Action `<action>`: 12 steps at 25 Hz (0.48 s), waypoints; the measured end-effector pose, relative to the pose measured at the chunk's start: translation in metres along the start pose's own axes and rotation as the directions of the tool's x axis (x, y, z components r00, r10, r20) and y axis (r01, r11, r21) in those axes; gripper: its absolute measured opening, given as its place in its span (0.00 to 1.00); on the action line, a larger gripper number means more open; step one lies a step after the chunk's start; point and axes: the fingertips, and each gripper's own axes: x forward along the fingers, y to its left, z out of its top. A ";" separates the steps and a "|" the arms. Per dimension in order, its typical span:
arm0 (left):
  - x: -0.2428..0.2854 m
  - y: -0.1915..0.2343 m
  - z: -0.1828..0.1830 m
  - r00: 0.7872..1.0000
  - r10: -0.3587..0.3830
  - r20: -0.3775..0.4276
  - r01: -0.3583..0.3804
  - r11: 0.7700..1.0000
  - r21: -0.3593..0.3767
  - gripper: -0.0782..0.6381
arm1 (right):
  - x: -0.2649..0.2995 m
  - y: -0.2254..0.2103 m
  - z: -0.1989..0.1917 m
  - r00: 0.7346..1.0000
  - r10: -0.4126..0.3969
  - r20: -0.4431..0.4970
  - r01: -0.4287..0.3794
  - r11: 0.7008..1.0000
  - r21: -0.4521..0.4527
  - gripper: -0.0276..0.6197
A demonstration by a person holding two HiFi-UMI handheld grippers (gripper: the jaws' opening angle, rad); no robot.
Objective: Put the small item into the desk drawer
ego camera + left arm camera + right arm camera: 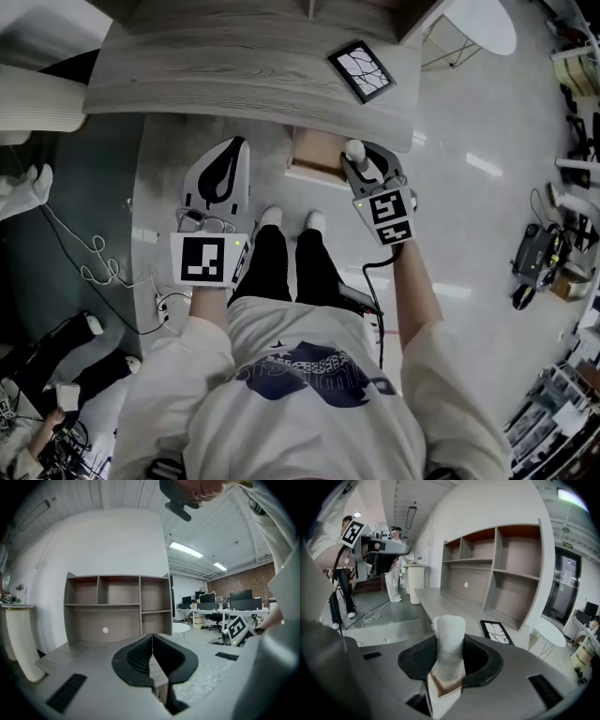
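— Where is our white roll (pixel 449 630)?
— Upright in our right gripper (pixel 449 645). Its fingers (pixel 417 656) press on both sides, kept fairly wide by it. It hangs over a corner of the open drawer (pixel 314 155), which juts out below the table's (pixel 187 75) front edge.
— And our left gripper (pixel 152 638)?
— Fingers together, nothing in them, tips just short of that edge, left of the drawer. The picture frame (pixel 363 70) lies well apart, near the table's right edge.

Grey wooden desk (pixel 234 66), black-framed picture (pixel 362 70) lying on it
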 end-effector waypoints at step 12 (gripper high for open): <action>0.021 0.023 -0.048 0.996 -0.075 -0.048 0.073 0.996 -0.043 0.12 | 0.099 0.032 -0.088 0.957 0.079 -0.278 -0.114 0.987 -0.113 0.25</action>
